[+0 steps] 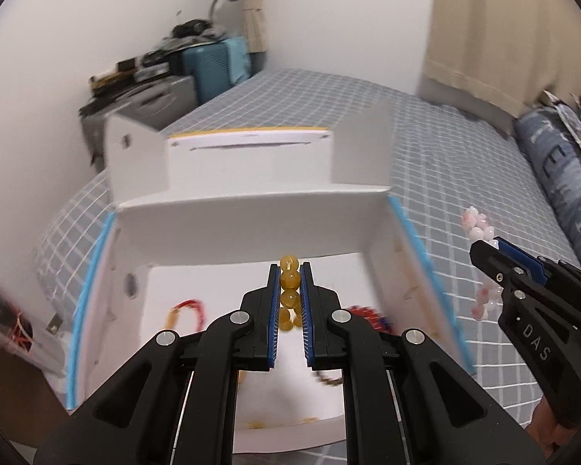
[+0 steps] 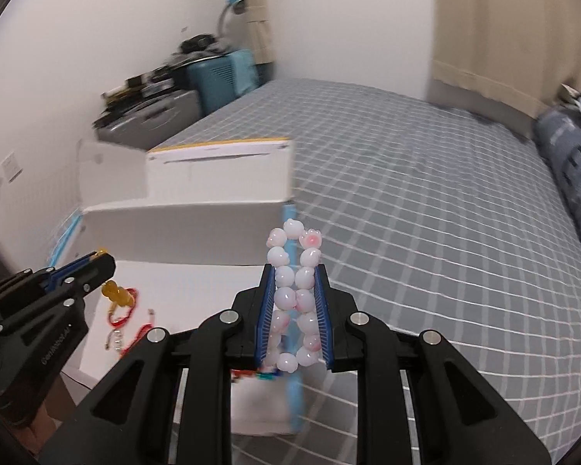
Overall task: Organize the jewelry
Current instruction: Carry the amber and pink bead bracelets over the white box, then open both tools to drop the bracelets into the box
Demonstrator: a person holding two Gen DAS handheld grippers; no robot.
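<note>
My left gripper is shut on a yellow bead bracelet and holds it above the open white box. It also shows in the right wrist view with the yellow beads hanging under it. My right gripper is shut on a pink-and-white bead bracelet, over the box's right edge. It shows in the left wrist view right of the box with the pink beads. A red cord bracelet lies on the box floor.
The box stands on a bed with a grey checked sheet. A dark beaded piece lies at the box's right inside wall. A blue pillow is at the right. Cluttered cases stand by the far wall.
</note>
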